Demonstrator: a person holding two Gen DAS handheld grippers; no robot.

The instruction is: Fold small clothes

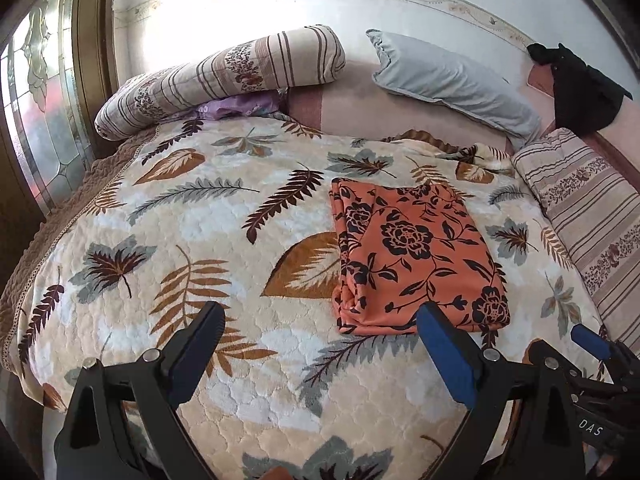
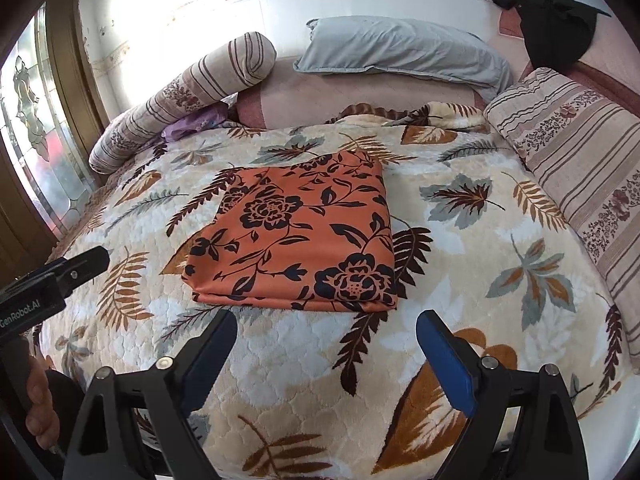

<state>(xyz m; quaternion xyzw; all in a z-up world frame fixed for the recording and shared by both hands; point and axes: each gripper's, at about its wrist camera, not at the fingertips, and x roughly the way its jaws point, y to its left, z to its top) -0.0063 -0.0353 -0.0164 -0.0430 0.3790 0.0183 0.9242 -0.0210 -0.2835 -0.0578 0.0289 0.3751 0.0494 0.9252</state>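
Note:
An orange garment with black flowers (image 1: pixel 416 256) lies folded into a flat rectangle on the leaf-patterned bedspread (image 1: pixel 208 224). It also shows in the right wrist view (image 2: pixel 300 236). My left gripper (image 1: pixel 322 314) is open and empty, just short of the garment's near edge and to its left. My right gripper (image 2: pixel 326 322) is open and empty, just short of the garment's near edge. The right gripper's blue fingertip (image 1: pixel 590 340) shows at the lower right of the left wrist view. The left gripper's body (image 2: pixel 52 280) shows at the left of the right wrist view.
A striped rolled quilt (image 1: pixel 224 76) and a grey pillow (image 1: pixel 448 80) lie at the head of the bed. A striped cushion (image 2: pixel 580 160) lies along the right side. A black cloth (image 2: pixel 556 28) hangs at the far right corner. A glass door (image 1: pixel 36 112) stands left.

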